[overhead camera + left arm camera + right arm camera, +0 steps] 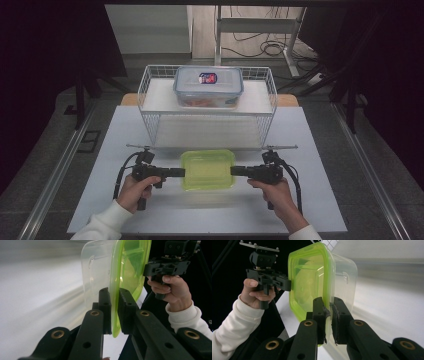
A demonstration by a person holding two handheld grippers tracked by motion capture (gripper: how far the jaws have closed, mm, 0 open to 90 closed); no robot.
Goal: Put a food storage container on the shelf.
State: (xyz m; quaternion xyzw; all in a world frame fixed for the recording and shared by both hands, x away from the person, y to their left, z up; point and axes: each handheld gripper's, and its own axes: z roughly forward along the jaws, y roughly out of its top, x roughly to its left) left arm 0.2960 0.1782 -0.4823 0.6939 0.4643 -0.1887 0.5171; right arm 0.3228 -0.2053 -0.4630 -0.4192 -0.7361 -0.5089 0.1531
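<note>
White surface [210, 210] lies bare toward 6 o'clock; left claw [183, 172] and right claw [232, 171] pinch green-lidded container [208, 170] edges at 9 and 3 o'clock; wire basket [150, 107] at 12.

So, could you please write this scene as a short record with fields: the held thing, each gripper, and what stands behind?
held thing: green-lidded clear container, between the two grippers above the white table
left gripper: shut on the container's left rim; pads pinch the green lid edge
right gripper: shut on the container's right rim; pads pinch the lid edge
behind: white wire basket at the table's far side
on the basket: blue-lidded clear box with a label, contents unclear
</note>
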